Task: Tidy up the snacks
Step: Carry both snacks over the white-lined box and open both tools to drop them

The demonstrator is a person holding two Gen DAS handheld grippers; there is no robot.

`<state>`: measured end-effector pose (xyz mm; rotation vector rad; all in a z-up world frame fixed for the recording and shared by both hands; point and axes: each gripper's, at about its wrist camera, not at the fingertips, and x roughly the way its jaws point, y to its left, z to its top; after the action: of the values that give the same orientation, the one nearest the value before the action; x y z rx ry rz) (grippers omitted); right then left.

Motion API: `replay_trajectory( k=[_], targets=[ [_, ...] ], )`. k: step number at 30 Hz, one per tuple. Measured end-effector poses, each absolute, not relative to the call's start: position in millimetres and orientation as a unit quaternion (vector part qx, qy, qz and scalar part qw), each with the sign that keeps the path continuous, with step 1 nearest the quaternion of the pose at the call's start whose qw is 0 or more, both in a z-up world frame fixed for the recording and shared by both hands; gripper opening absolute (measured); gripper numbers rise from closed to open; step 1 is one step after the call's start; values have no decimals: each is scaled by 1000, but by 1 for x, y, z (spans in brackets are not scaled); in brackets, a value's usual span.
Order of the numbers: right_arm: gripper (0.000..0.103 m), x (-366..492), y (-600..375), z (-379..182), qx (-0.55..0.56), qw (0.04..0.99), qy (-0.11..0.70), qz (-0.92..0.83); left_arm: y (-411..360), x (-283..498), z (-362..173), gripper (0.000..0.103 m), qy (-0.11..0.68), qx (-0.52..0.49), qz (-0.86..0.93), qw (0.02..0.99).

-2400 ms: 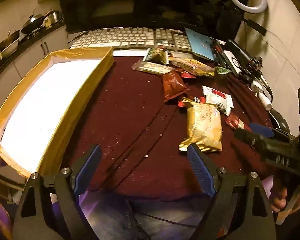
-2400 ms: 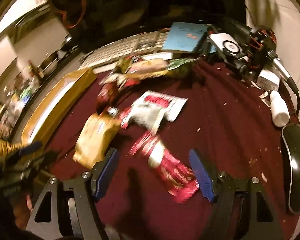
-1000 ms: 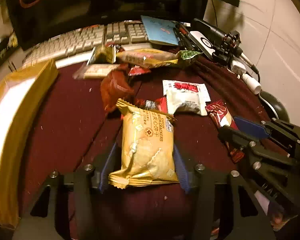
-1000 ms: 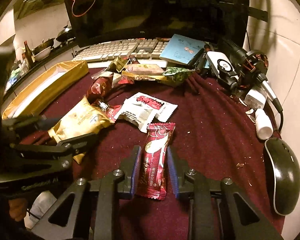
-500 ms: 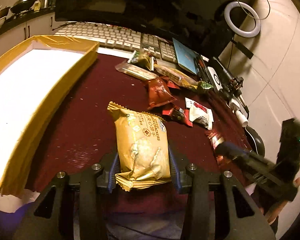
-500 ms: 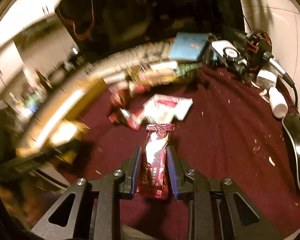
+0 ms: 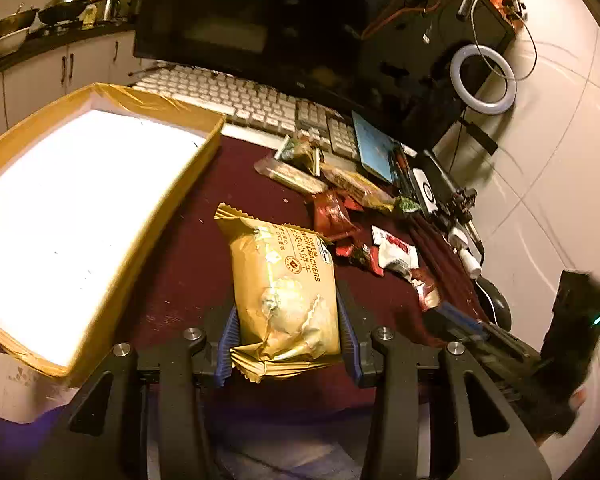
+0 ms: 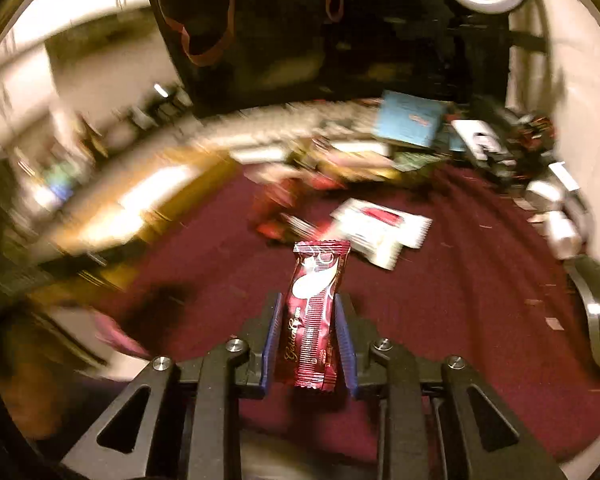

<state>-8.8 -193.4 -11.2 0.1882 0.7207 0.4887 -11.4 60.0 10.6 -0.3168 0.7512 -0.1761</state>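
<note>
- Our left tongs [image 7: 286, 336] pinch a yellow foil cracker packet [image 7: 286, 292] by its lower end, blue pads pressed on both sides; the packet hangs clear above the near middle of the table [image 7: 180, 264], which is covered in a dark red cloth.
- Our right tongs [image 8: 308, 340] pinch a slim dark red wrapped bar [image 8: 312, 316], pads tight on its sides, its top end sticking forward over the cloth near the table's near edge.
- At the table's left edge sits a shallow box with a white floor and yellow taped rim [image 7: 172, 196]. Nothing lies in it, and the strip of cloth between its right wall and the cracker packet is bare.
- The remaining wrappers [image 7: 332, 200] lie in a loose line from the far middle toward the right edge, with a white and red sachet [image 7: 396, 254] nearest us.
- A pale keyboard [image 7: 236, 98] and a dark monitor [image 7: 260, 28] close off the far edge; a black mouse [image 7: 496, 304] and chargers crowd the right edge.
- Compared with a second ago, both snacks have left the cloth: the cracker packet then lay flat among the other wrappers, and the red bar lay beside the white sachet.
- The left view now takes in far more of the box, and the right view has blurred.
</note>
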Motion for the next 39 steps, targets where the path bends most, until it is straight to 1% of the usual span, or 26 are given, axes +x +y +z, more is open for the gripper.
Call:
replay_trajectory(
  k=[2,6,11,17,22,26,32,34,37,39],
  targets=[
    [27,-4,-192,1,128,886,343,283,66,-14,16,41,357,-151,-72,919],
    [27,2,-168,15,134,872,336,329,88,-21,27,41,339,-146,-26,929],
    [27,6,-113,30,84,879,317,347,130,-27,31,41,330,-153,39,931],
    [27,-4,-47,43,6,889,272,367,175,-28,18,41,332,-187,79,921],
    [27,8,-3,42,-15,880,258,398,196,-24,6,41,340,-204,96,913],
    [27,44,41,27,-13,856,305,416,211,-22,4,41,338,-214,113,909],
    [27,82,88,2,-54,829,366,419,226,-15,-6,41,355,-217,131,900],
    [27,87,95,-4,-67,824,380,415,227,-11,-8,41,363,-206,137,898],
    [27,95,108,-14,-102,815,408,399,223,2,-11,41,389,-167,143,895],
    [27,99,113,-17,-125,816,410,387,219,9,-13,41,401,-135,152,893]
  ],
)
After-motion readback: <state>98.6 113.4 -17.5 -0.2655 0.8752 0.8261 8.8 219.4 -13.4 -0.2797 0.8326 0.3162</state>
